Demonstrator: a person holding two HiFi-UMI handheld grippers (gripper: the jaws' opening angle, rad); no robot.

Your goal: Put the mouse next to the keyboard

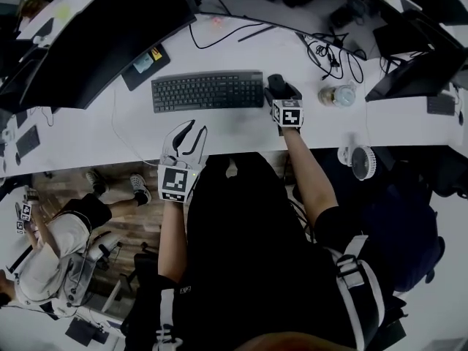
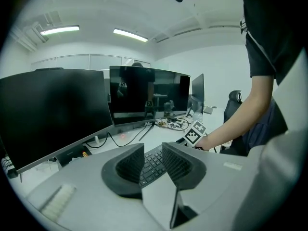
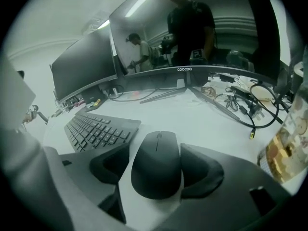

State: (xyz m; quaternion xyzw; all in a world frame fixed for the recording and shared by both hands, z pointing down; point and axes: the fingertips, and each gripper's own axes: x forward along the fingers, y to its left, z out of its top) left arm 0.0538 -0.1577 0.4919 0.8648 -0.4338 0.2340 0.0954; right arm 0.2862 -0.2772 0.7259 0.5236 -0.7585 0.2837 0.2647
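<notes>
The black mouse (image 3: 157,163) lies on the white desk (image 1: 219,134), just right of the black keyboard (image 1: 207,91). My right gripper (image 3: 157,173) stands open around the mouse: the left jaw is clearly apart from it and the right jaw is close beside it. In the head view the right gripper (image 1: 280,91) sits at the keyboard's right end, over the mouse (image 1: 275,80). My left gripper (image 1: 197,128) hovers open and empty near the desk's front edge, below the keyboard. The left gripper view shows the keyboard (image 2: 153,166) through the gap between the jaws.
Large dark monitors (image 1: 95,42) stand behind the keyboard. Tangled cables (image 1: 333,53) and a glass jar (image 1: 336,94) lie to the mouse's right. A small fan (image 1: 358,161) hangs at the desk's front right edge. Another person (image 1: 51,247) sits low at the left.
</notes>
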